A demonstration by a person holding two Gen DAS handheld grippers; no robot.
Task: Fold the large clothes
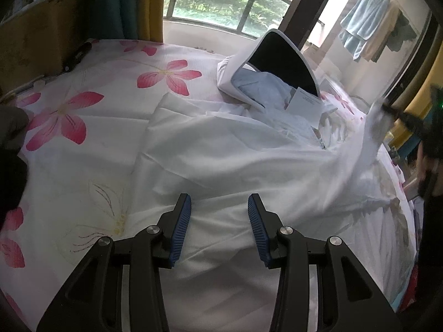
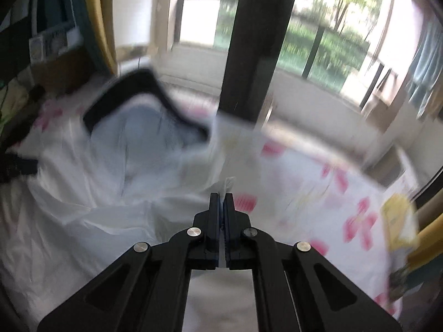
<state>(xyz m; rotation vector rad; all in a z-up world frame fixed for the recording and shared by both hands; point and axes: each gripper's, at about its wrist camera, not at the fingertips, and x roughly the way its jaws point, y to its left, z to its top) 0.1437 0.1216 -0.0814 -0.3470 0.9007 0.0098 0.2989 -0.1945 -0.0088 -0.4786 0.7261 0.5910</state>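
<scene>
A large white garment (image 1: 235, 149) lies rumpled across a bed with a pink-flowered sheet (image 1: 83, 116). My left gripper (image 1: 220, 206) hovers open just over the garment's near part, with its blue pads (image 1: 184, 229) apart and nothing pinched between them. In the right wrist view, my right gripper (image 2: 221, 195) is shut on a fold of the white garment (image 2: 83, 207), and a tuft of cloth (image 2: 229, 182) pokes out past the tips. The left wrist view shows that gripper (image 1: 409, 119) blurred at the right edge, holding a corner of the cloth raised off the bed.
An open black case with a white rim (image 1: 285, 63) sits at the far side of the bed, holding a light blue shirt (image 1: 263, 91) and a paper card (image 1: 304, 105). A brown headboard (image 1: 41, 41) stands at the left. Windows lie beyond. Towels (image 1: 365, 19) hang at the far right.
</scene>
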